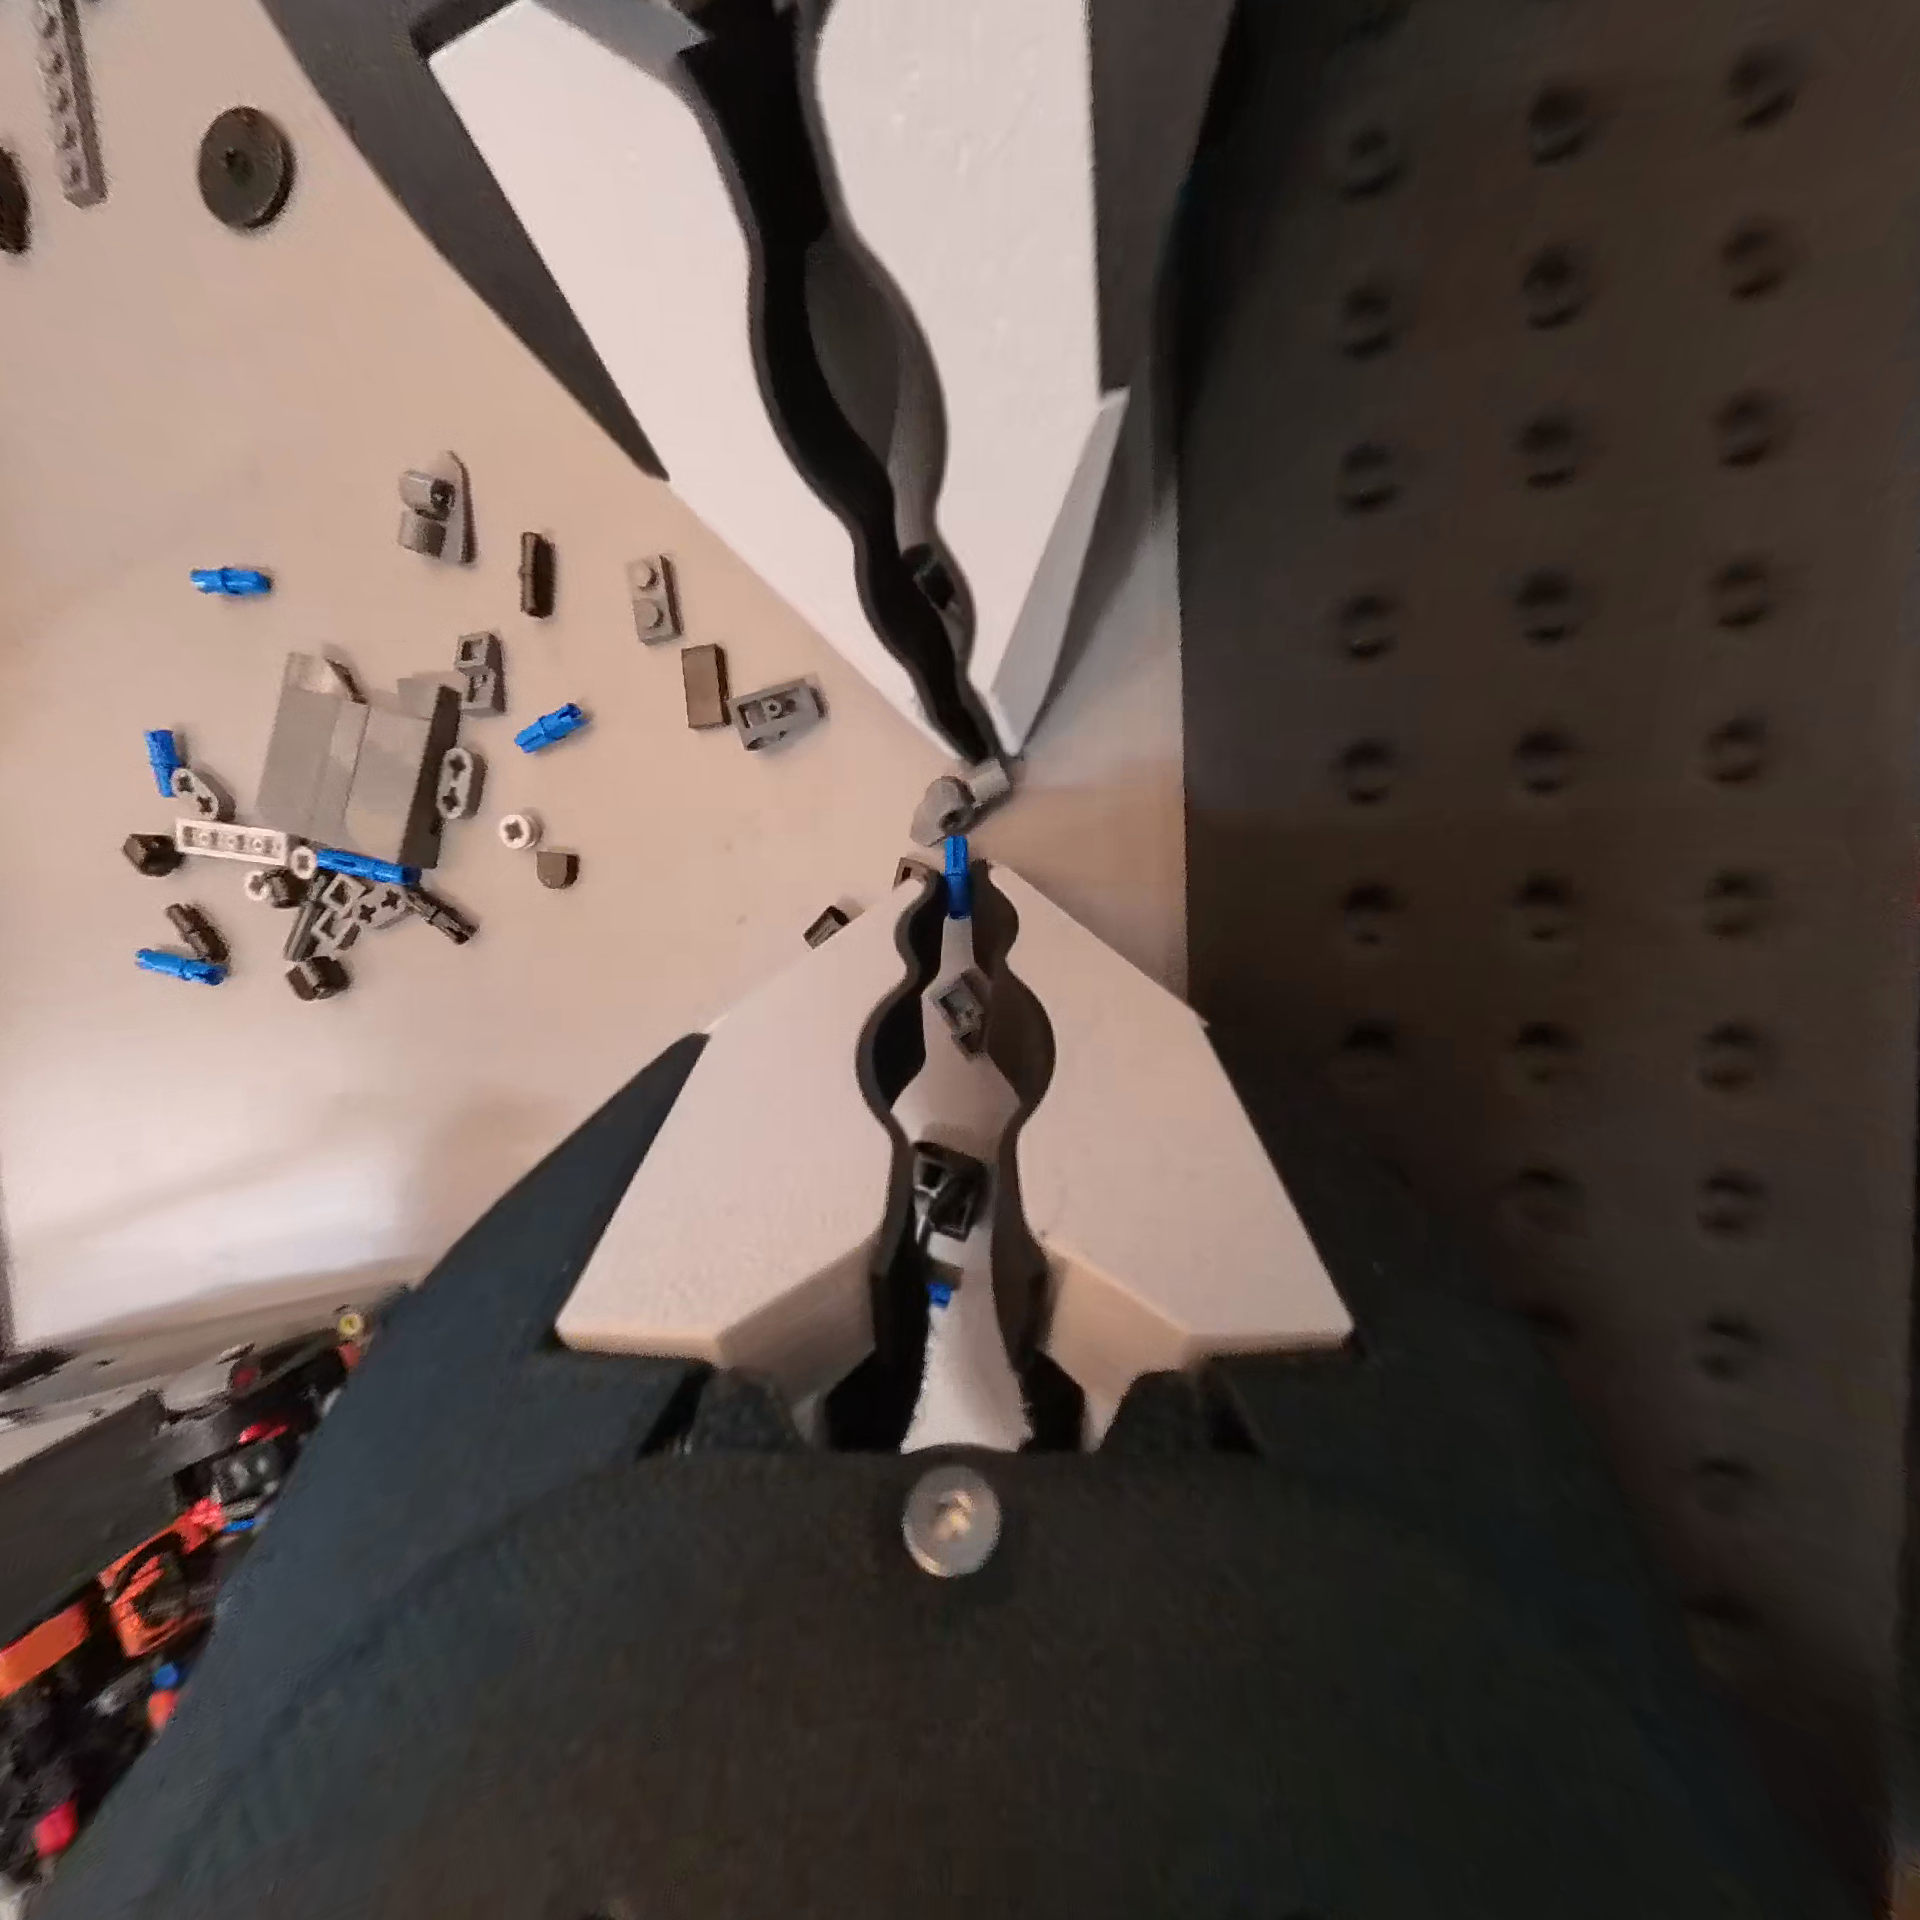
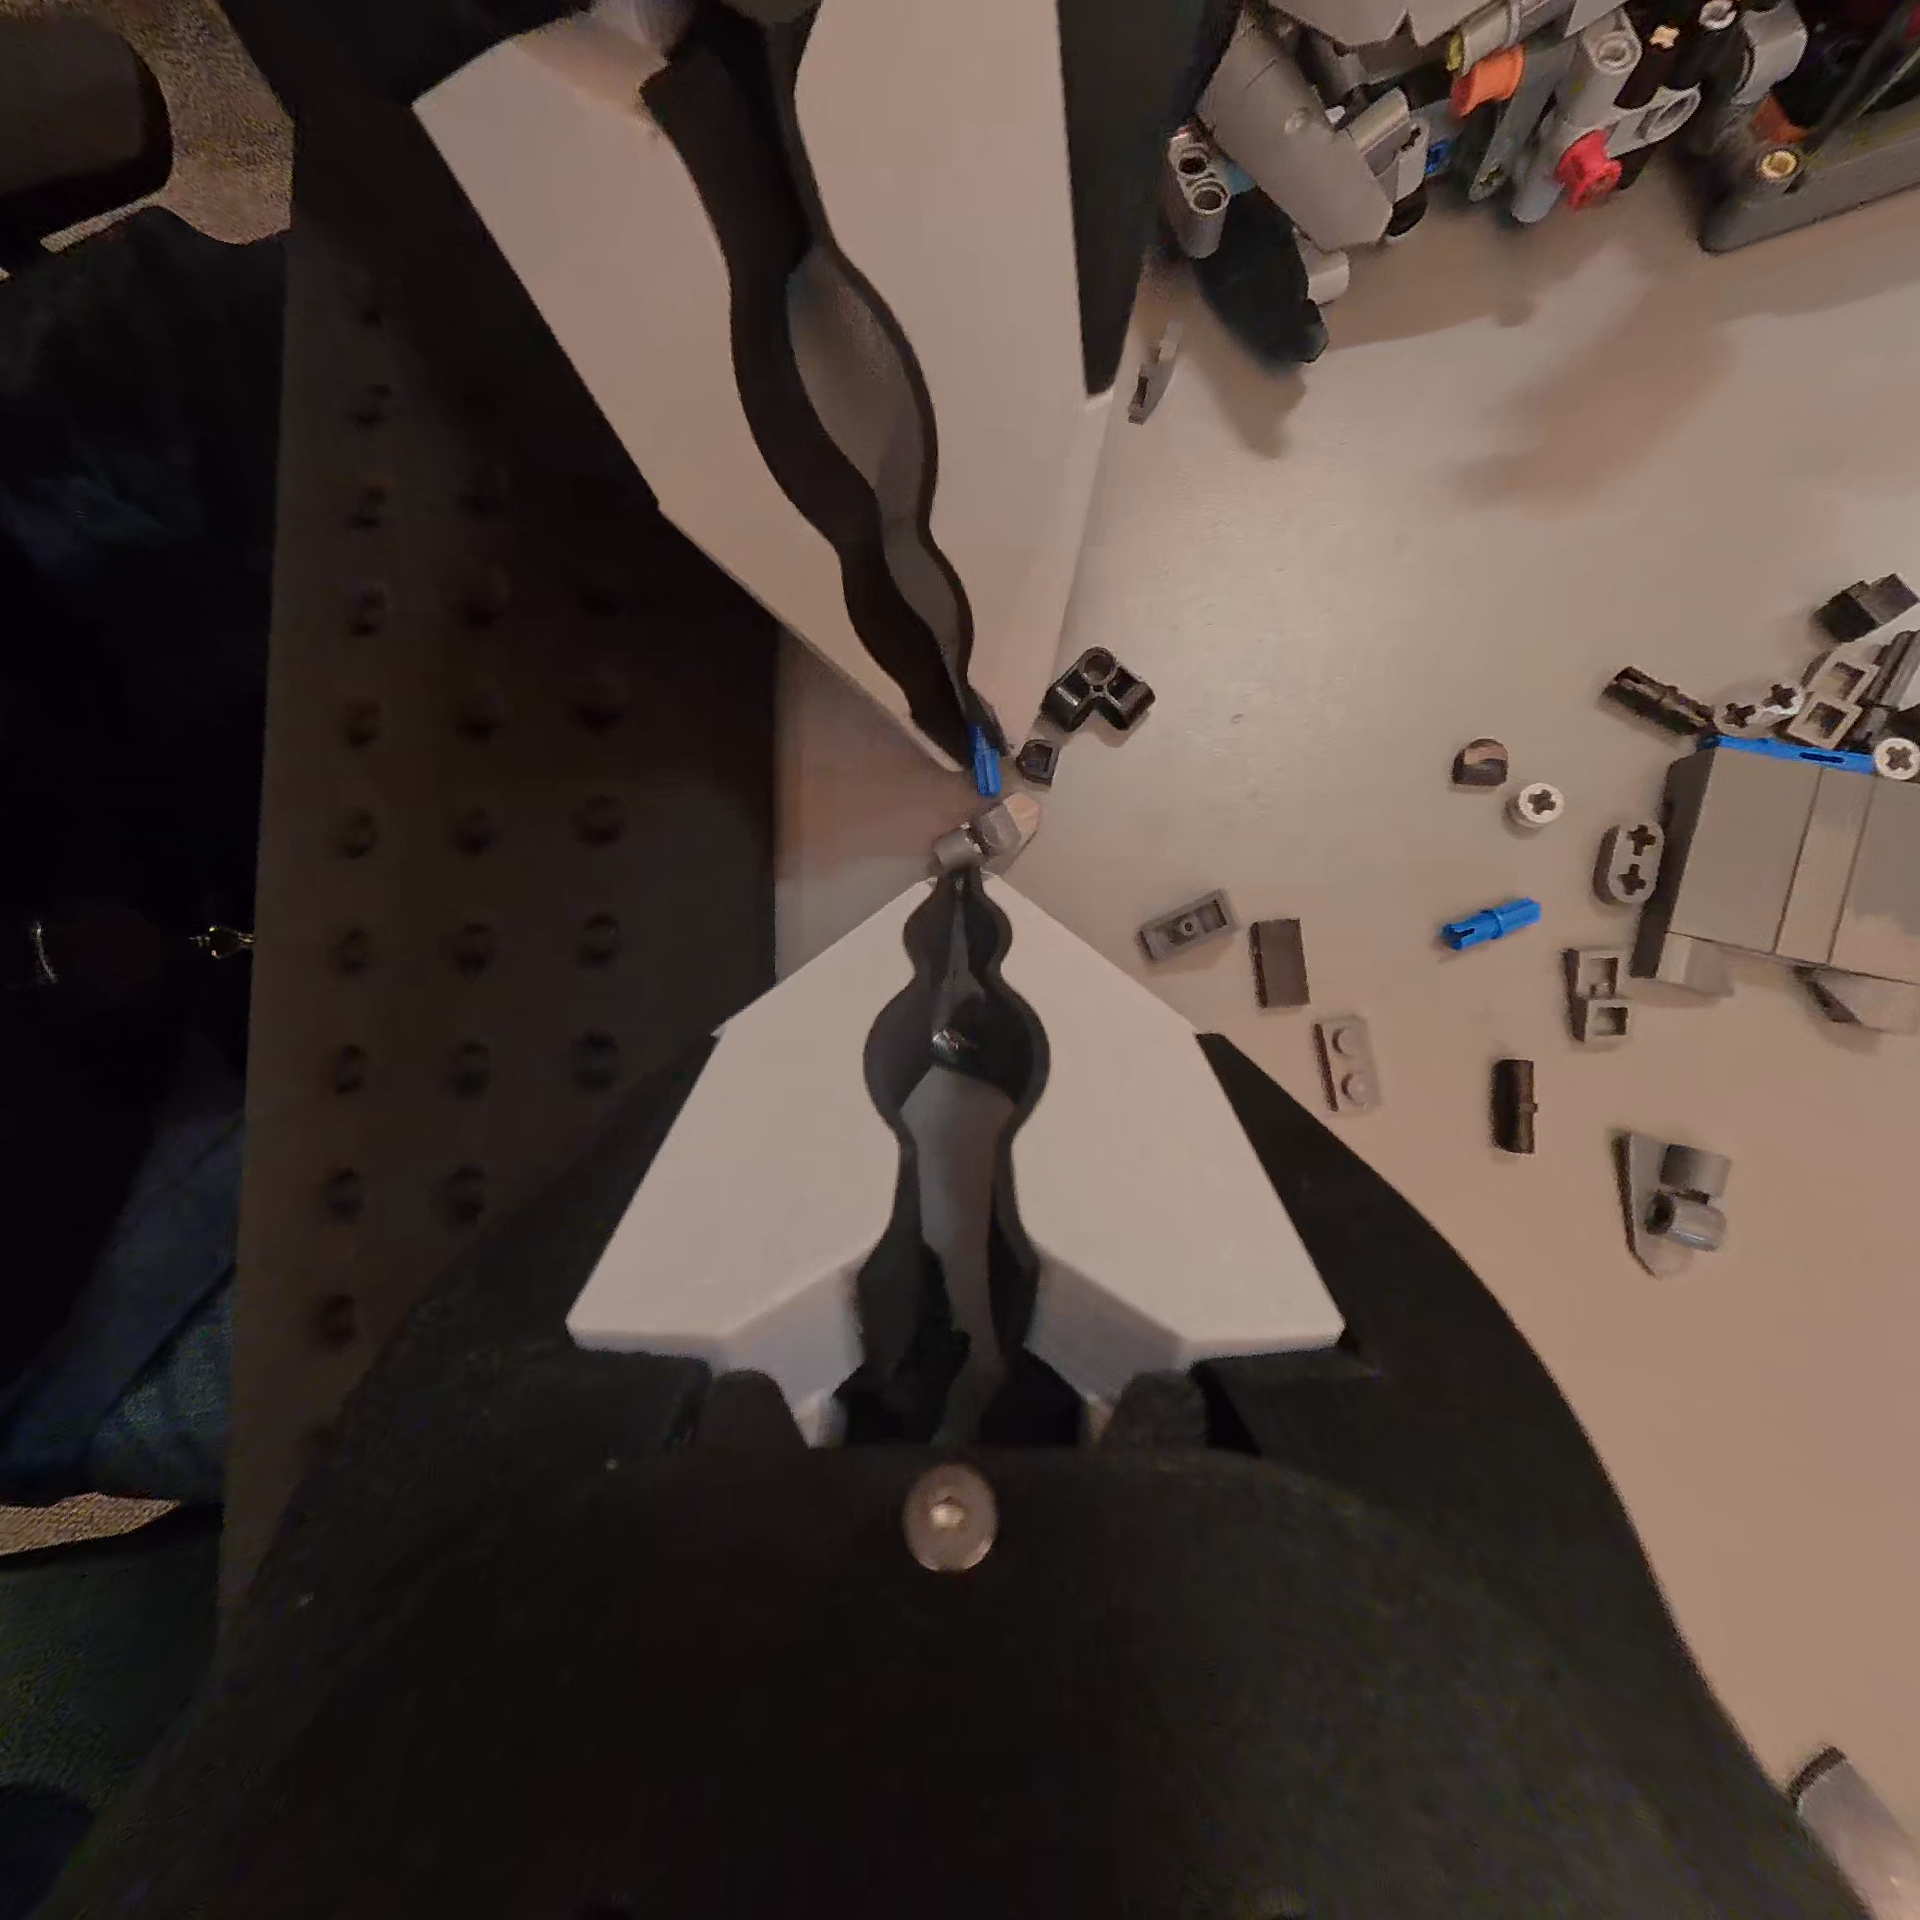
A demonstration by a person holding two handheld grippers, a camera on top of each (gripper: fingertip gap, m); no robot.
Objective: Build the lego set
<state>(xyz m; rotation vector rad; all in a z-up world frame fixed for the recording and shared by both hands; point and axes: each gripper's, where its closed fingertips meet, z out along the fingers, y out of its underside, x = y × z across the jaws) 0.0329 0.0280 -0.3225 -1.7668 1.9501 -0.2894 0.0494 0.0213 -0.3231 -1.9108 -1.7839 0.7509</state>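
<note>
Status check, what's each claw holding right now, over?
Left claw shut on blue pin. Right claw shut on small grey piece. Tips nearly meeting above table. Nothing between them; loose bricks lie off to the side.

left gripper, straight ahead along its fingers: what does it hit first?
Most likely the small grey piece pinched by the right gripper: the blue pin in the left gripper points at it and looks about touching. Depth is unclear.

A pale beige table (image 1: 260, 1091) fills most of both views, with a dark board (image 1: 1558, 727) dotted with rows of round holes standing along its edge beside it.
</note>
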